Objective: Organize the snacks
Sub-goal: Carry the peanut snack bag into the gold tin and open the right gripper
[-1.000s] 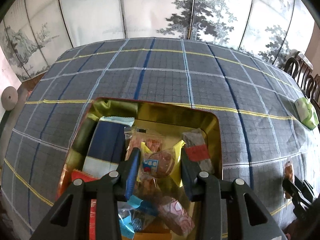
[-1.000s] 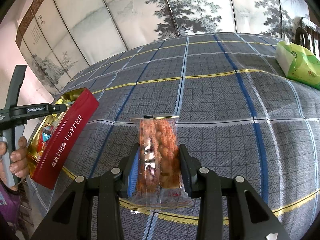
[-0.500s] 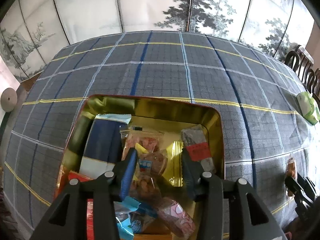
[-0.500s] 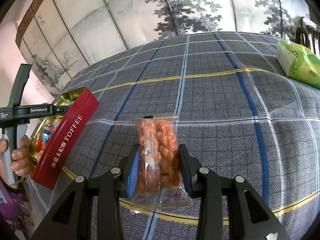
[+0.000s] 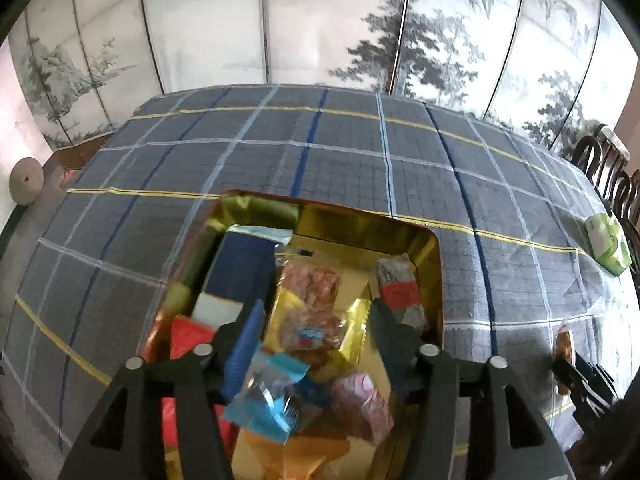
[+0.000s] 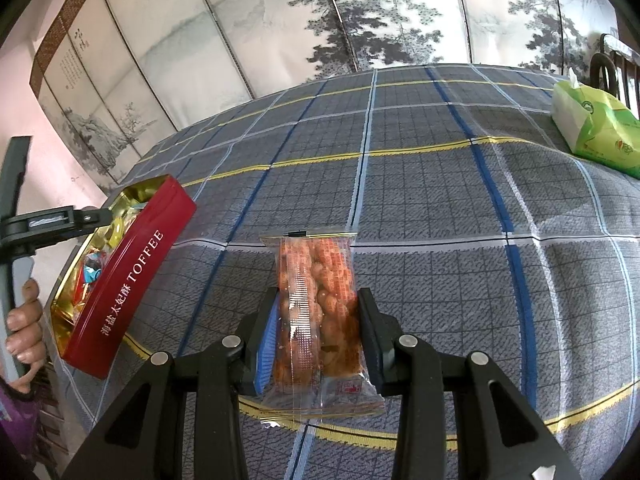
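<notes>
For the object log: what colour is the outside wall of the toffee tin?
Red, with white lettering on the tin; the right wrist view shows it best.

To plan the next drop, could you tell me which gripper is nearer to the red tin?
Left. The left gripper hangs right over the red tin, open above its snacks. The right gripper sits off to the tin's side, clamped on a peanut packet.

Beyond your plaid-covered tabletop [image 5: 320, 152] stands a folding screen [image 5: 328, 20] painted with ink pines; dark wooden chairs [image 5: 612, 168] line its right edge.
</notes>
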The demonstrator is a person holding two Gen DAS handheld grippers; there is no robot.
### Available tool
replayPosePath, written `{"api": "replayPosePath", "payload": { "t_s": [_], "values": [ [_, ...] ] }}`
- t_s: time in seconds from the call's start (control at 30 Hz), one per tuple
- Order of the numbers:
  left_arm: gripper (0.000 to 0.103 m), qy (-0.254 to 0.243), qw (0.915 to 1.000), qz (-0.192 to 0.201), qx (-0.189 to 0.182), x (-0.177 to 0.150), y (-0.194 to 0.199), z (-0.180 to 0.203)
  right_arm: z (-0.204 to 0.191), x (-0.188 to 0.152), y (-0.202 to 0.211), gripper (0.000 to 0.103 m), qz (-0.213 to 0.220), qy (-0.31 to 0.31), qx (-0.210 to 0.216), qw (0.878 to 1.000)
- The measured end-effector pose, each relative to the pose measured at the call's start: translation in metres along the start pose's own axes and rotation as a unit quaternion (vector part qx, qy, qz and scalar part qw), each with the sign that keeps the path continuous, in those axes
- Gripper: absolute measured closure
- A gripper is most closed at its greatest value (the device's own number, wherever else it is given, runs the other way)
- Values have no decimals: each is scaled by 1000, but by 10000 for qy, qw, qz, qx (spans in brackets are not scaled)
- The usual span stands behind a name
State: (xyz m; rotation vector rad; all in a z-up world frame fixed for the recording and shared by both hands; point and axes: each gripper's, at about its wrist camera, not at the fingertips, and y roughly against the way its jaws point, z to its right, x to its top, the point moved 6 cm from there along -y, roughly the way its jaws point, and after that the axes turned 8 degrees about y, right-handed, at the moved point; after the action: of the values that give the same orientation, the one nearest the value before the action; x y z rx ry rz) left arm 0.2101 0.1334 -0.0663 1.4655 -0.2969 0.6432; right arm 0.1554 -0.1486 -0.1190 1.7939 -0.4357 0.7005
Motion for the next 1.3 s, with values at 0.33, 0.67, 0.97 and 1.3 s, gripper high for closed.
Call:
{"api": "replayPosePath", "payload": {
  "t_s": [0.33, 0.67, 0.97, 1.3],
  "values": [
    [45, 206, 9996, 200, 82, -38, 46, -28, -2, 1, 2, 68, 71, 43, -56, 10000],
    [45, 450, 9982, 202, 346, -75, 66, -57, -20, 0, 9, 69, 137, 207, -15, 9997],
    [45, 75, 9972, 407, 617, -87, 74, -55, -82, 25, 30, 69, 429, 555, 586, 9958],
    [45, 142, 9972, 462, 573, -86, 80, -60, -174, 45, 26, 69, 459, 1180, 1249, 9840]
  ]
}}
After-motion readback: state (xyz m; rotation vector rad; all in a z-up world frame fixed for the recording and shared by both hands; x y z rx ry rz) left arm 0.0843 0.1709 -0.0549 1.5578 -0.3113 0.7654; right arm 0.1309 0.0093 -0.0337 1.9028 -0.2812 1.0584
